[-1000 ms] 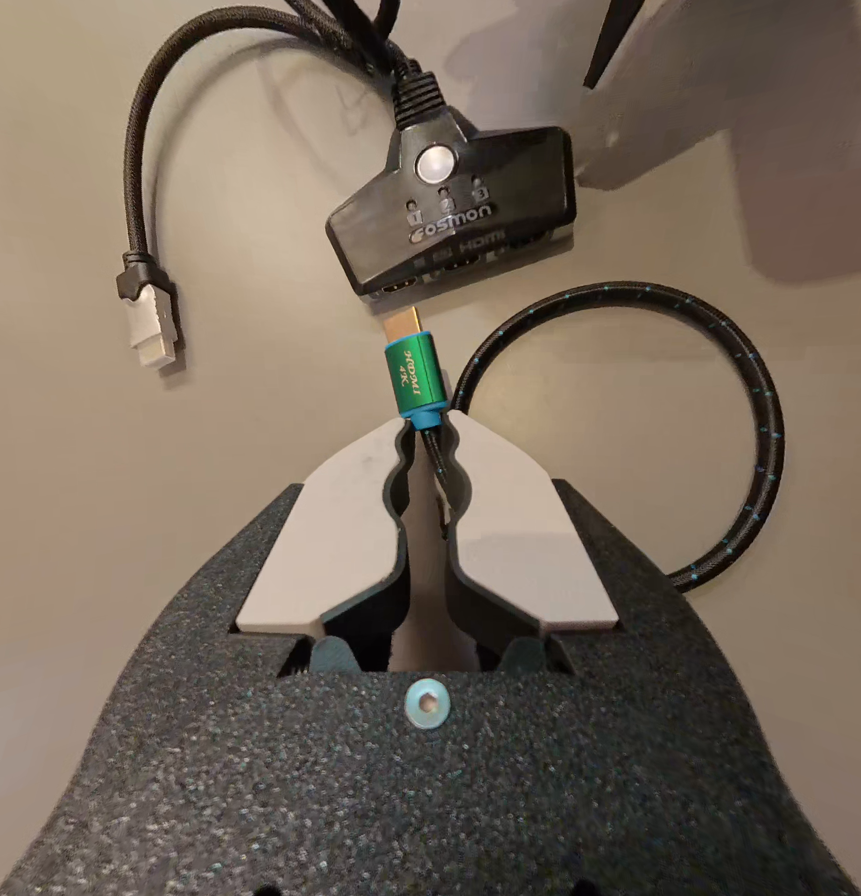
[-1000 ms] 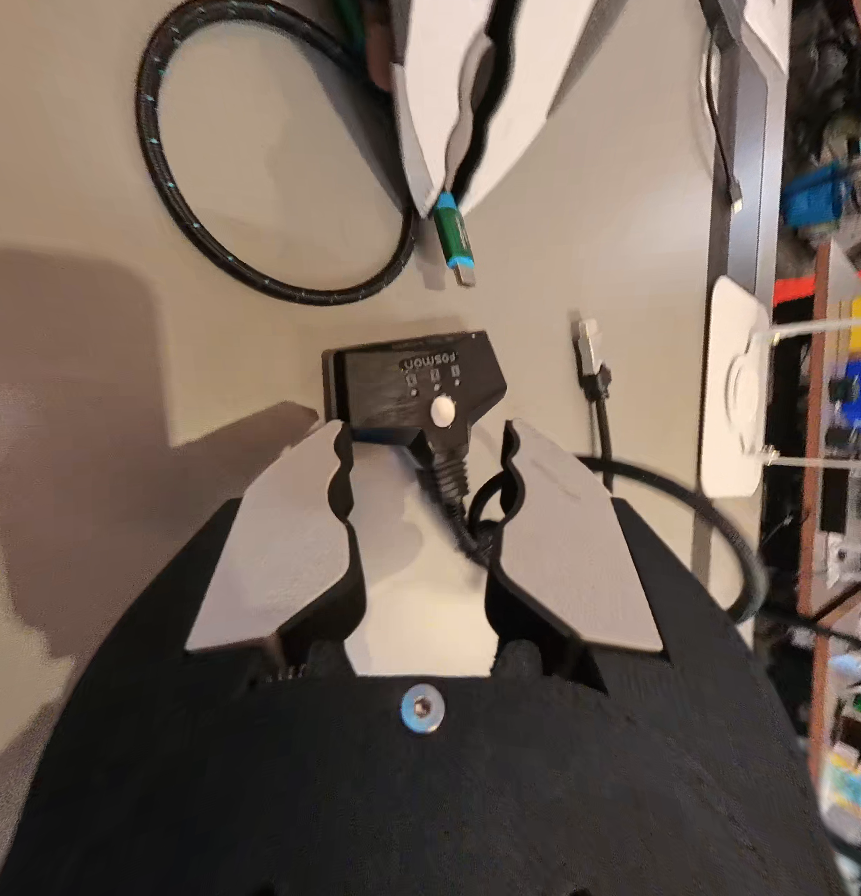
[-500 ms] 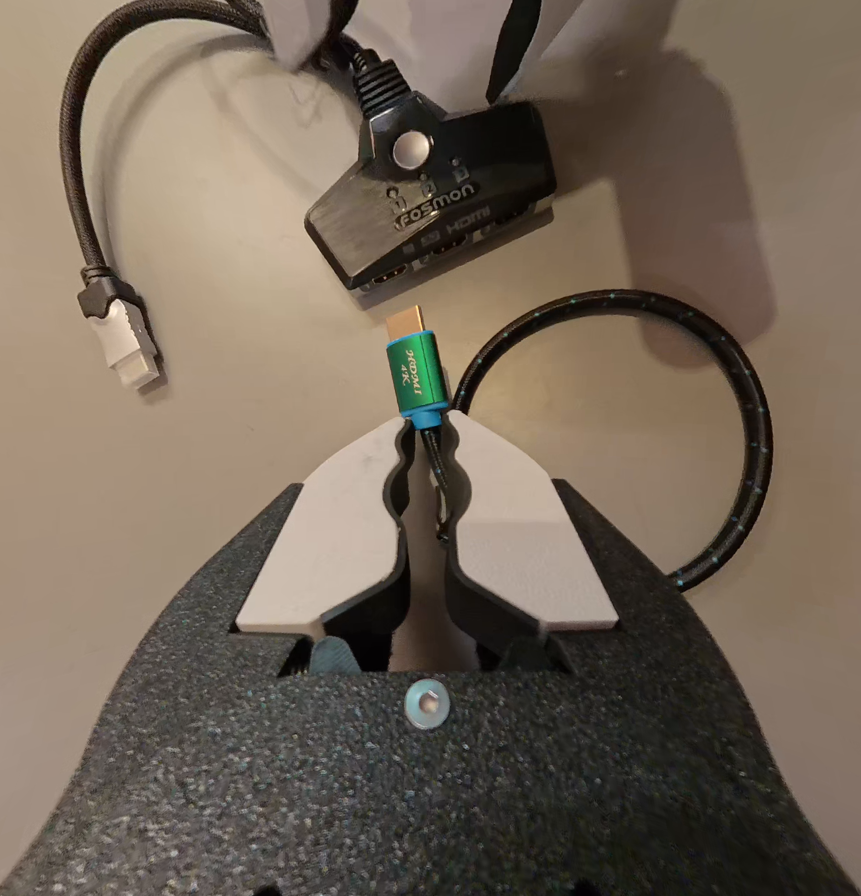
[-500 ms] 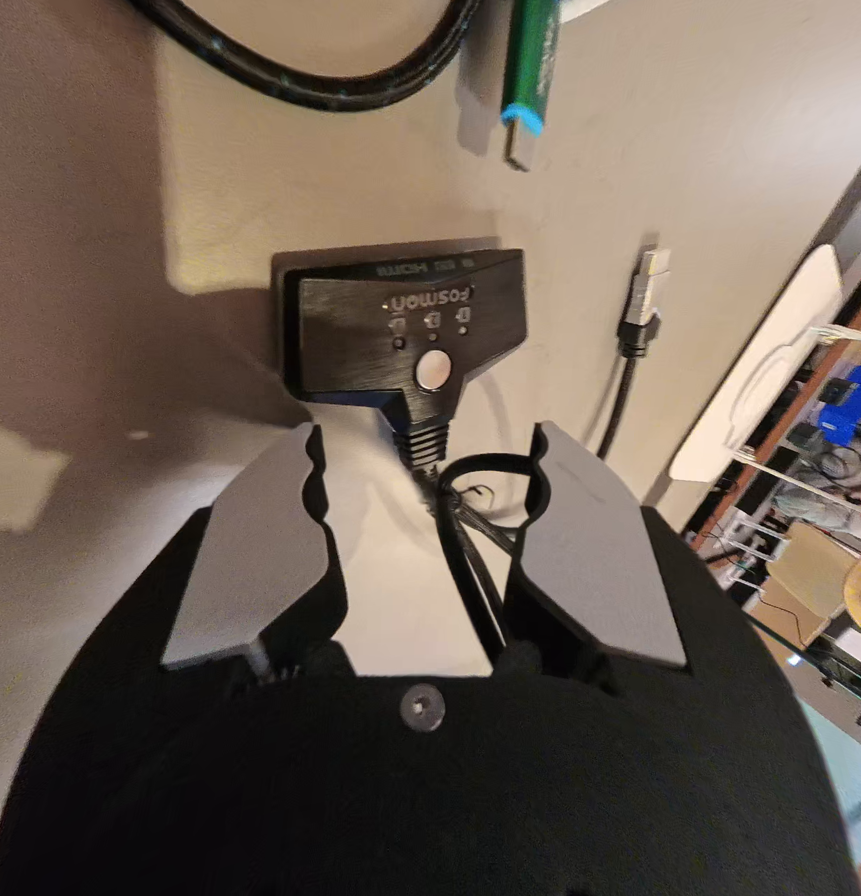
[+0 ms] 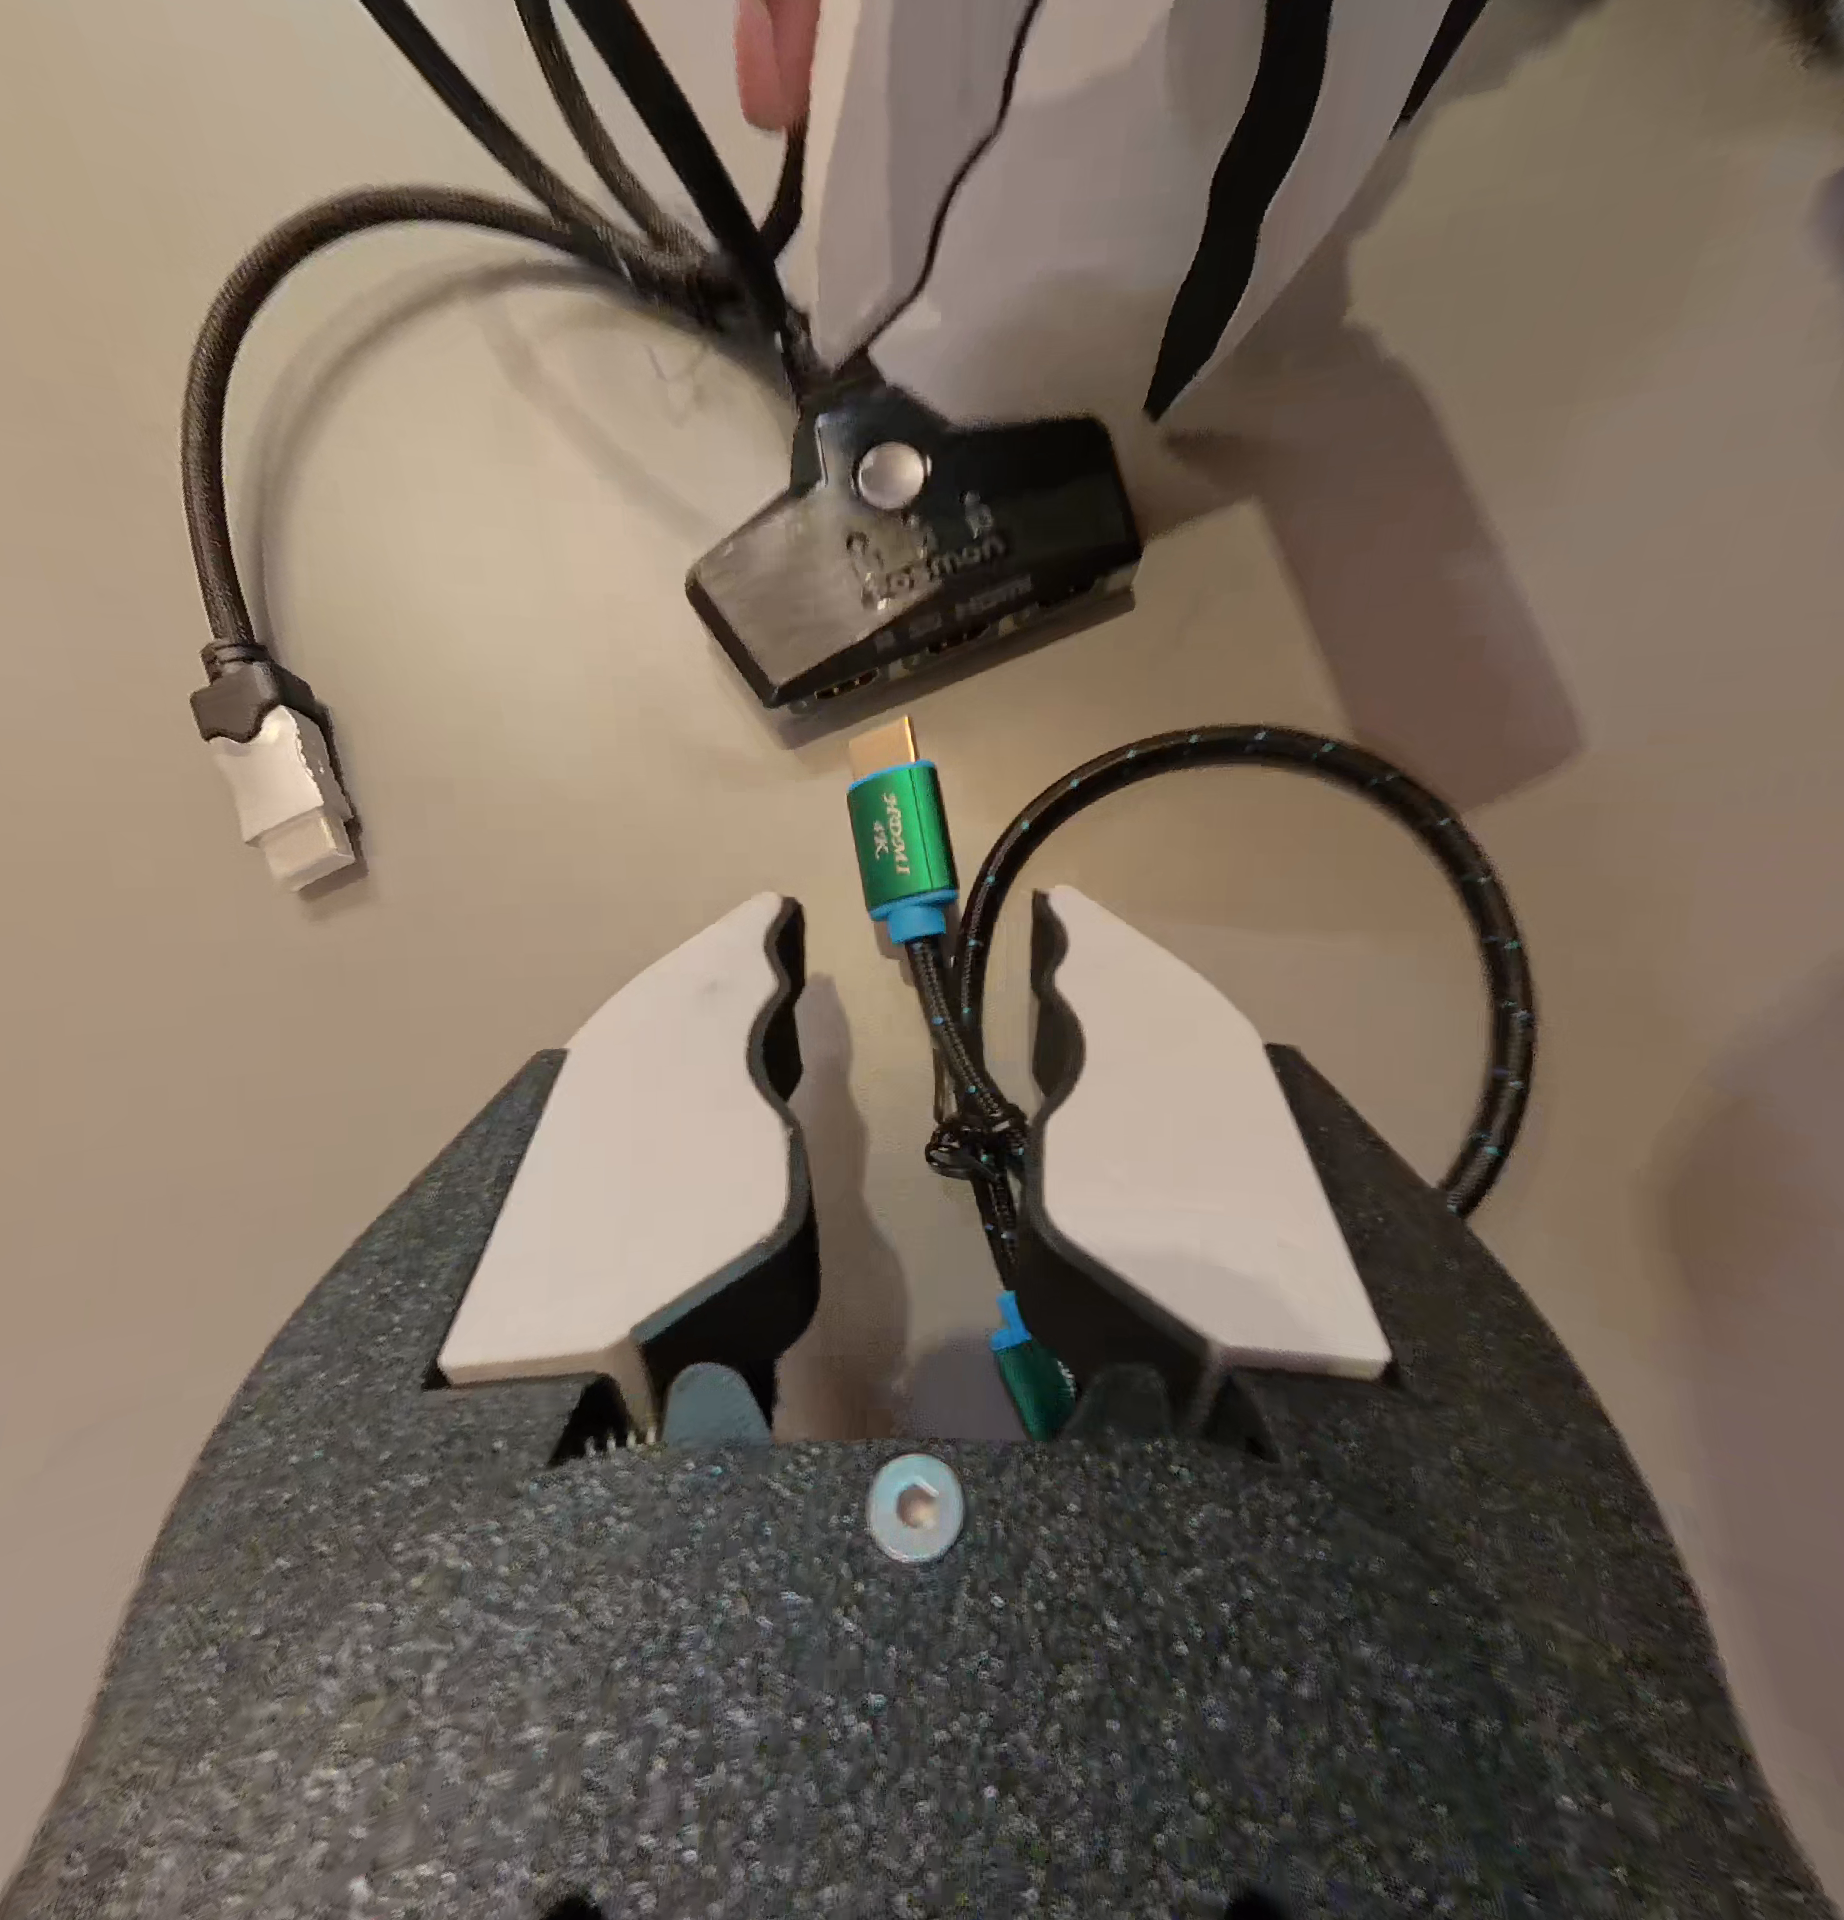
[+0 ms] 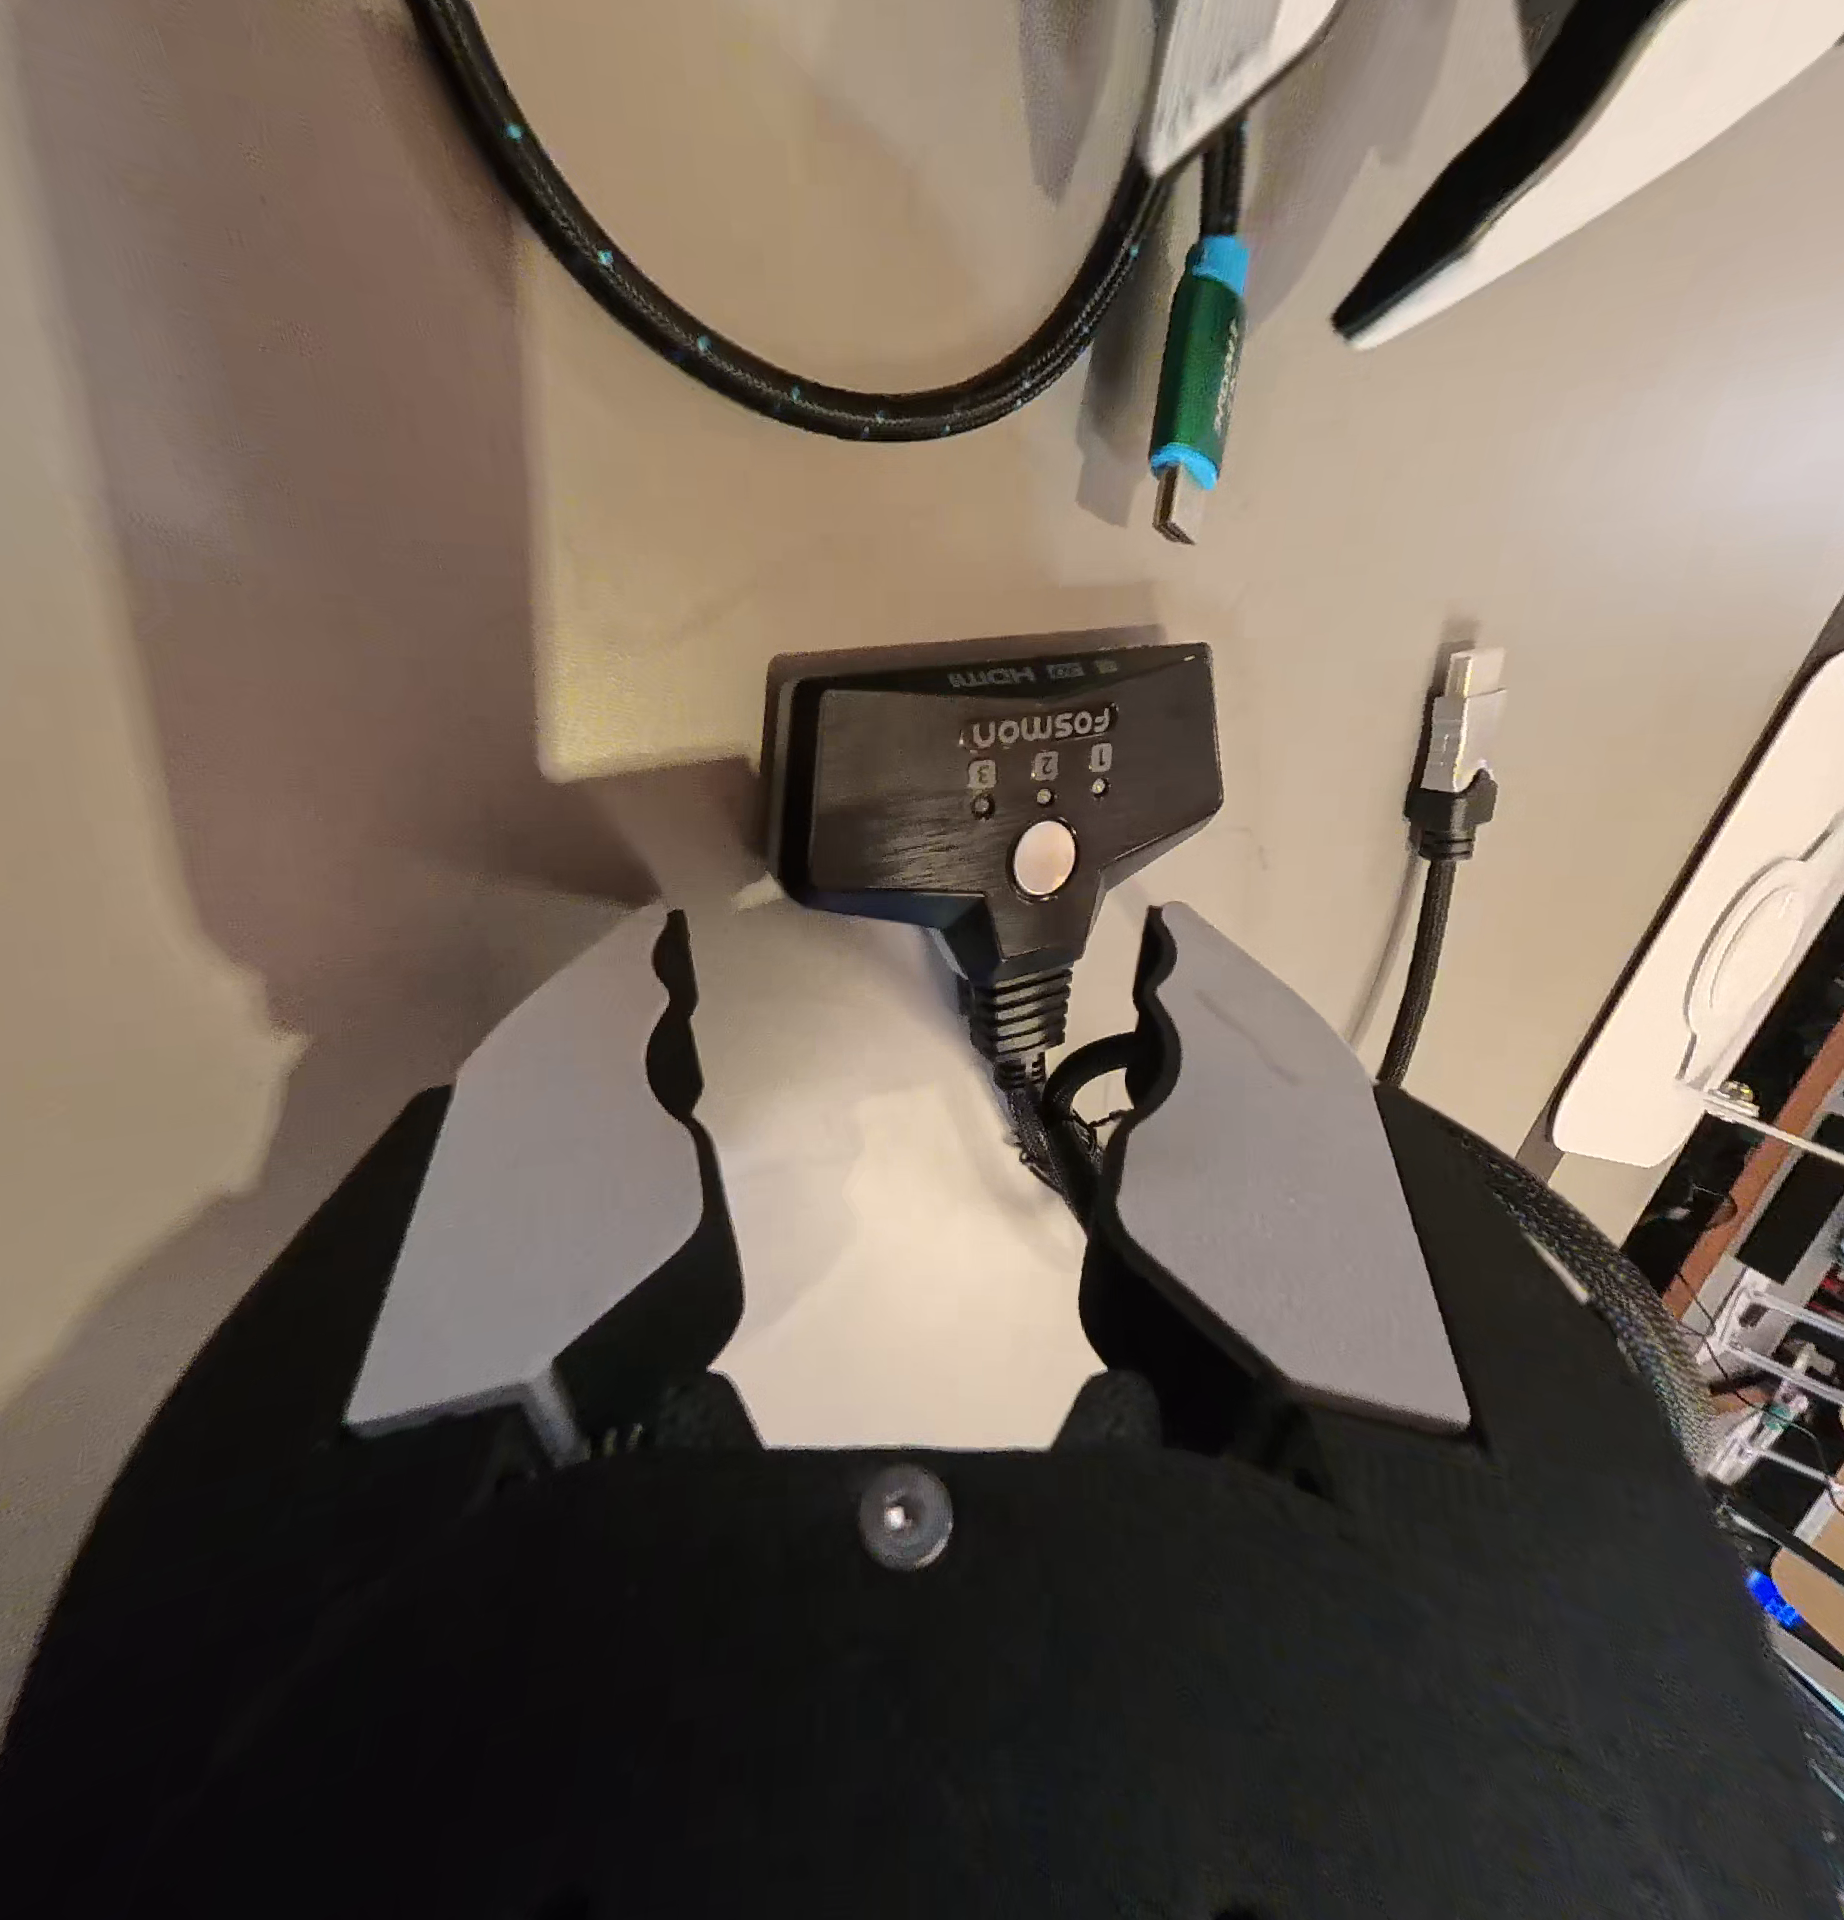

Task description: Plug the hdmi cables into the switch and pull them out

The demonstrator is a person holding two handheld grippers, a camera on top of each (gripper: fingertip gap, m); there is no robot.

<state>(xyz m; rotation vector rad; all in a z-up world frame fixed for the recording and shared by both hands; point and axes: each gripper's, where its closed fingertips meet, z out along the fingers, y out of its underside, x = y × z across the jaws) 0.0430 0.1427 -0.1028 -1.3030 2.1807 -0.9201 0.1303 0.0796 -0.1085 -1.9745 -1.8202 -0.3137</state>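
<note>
Left wrist view shows my left gripper (image 5: 916, 914) now spread, its earlier pinch on the braided cable (image 5: 939, 1023) released, the green plug (image 5: 900, 840) free just short of the black switch box (image 5: 928, 551), while my right gripper (image 6: 913, 930) gapes wide behind it.

Beige table (image 5: 378, 1039), black switch box (image 5: 928, 561), green plug (image 5: 897, 842), silver plug (image 5: 284, 800)
</note>
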